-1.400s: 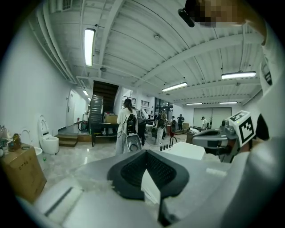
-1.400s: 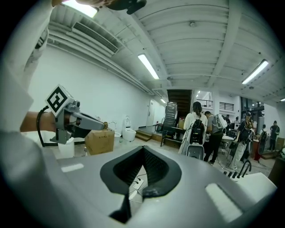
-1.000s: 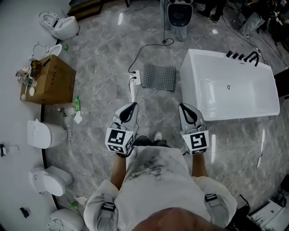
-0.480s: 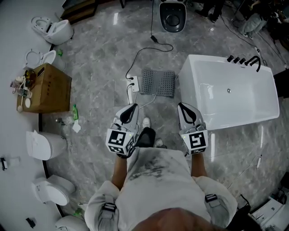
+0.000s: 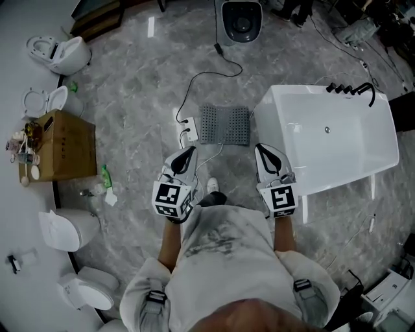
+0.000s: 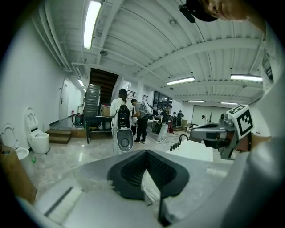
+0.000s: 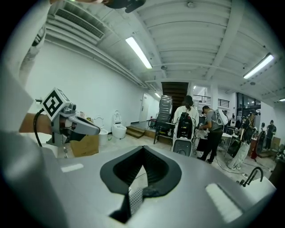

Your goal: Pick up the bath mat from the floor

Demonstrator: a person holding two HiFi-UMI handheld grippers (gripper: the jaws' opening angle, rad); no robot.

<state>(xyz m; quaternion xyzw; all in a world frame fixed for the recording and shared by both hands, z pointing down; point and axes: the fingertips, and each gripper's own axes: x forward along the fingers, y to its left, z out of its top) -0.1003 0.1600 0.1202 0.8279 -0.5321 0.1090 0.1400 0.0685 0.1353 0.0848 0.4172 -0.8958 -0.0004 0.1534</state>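
Both grippers are held out in front of the person at about the same height, side by side and well apart. The left gripper [image 5: 188, 154] has its jaws closed together with nothing between them. The right gripper [image 5: 264, 155] is the same, jaws shut and empty. Each one carries its marker cube near the person's hand.

Just ahead of the two grippers, the bath mat [image 5: 224, 124] lies flat on the grey marble floor [image 5: 136, 91]. It is a grey, perforated rectangle, roughly midway between the lines of the two grippers. Neither gripper touches it. A white power strip [image 5: 189, 124] lies just beside the mat's left edge. A black cable [image 5: 204, 71] loops away from it toward a white floor-standing unit [image 5: 240, 18] farther on.

The mat's right edge lies just beside the white bathtub [image 5: 379, 139], which has black tap fittings [image 5: 353, 87] on its far rim. The right gripper hangs close to the tub's near corner.

Off to the left stands a cardboard box [image 5: 65, 146] with small items on its outer edge, and a green bottle [image 5: 106, 176] lies on the floor near it. Several white toilets [image 5: 59, 52] line the left wall. From the gripper views, people [image 6: 129, 113] stand in the background beyond the floor-standing unit.
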